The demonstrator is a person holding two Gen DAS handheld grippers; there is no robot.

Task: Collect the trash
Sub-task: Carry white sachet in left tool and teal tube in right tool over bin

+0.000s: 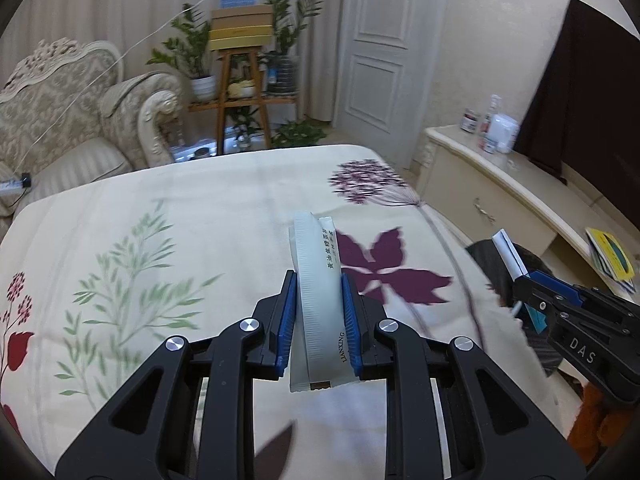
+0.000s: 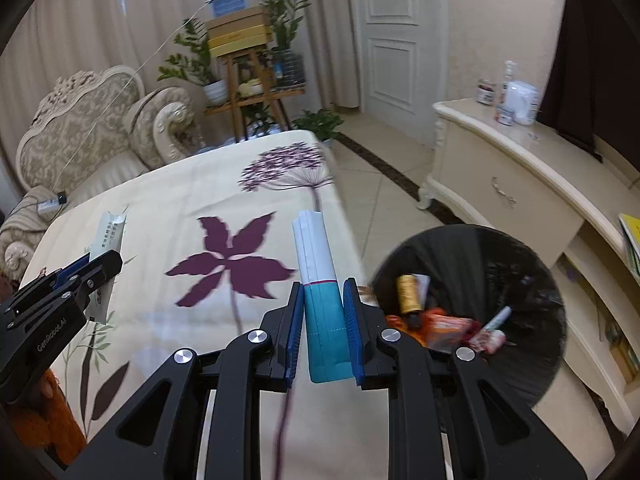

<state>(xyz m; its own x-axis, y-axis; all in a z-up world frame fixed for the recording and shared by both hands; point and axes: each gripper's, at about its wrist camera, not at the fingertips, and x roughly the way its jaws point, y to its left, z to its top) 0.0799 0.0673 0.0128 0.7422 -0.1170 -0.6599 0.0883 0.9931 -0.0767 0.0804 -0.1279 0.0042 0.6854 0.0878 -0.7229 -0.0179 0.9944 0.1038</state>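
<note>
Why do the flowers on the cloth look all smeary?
Left wrist view: the green leaf print is streaked by motion blur, while the white wrapper stays sharp. Right wrist view: the purple flower and trash bin smear; fisheye bends the edges.

Your left wrist camera looks forward and down along its left gripper (image 1: 319,300), close above the flowered tablecloth (image 1: 200,220), facing the white door (image 1: 376,48) and plant stand (image 1: 240,92). Your right wrist camera sits further right — over the table's edge, the black bin (image 2: 500,248) just below. Both share the tablecloth, armchair (image 1: 60,112), door, sideboard (image 1: 492,184) — and each catches the other gripper at its edge.
</note>
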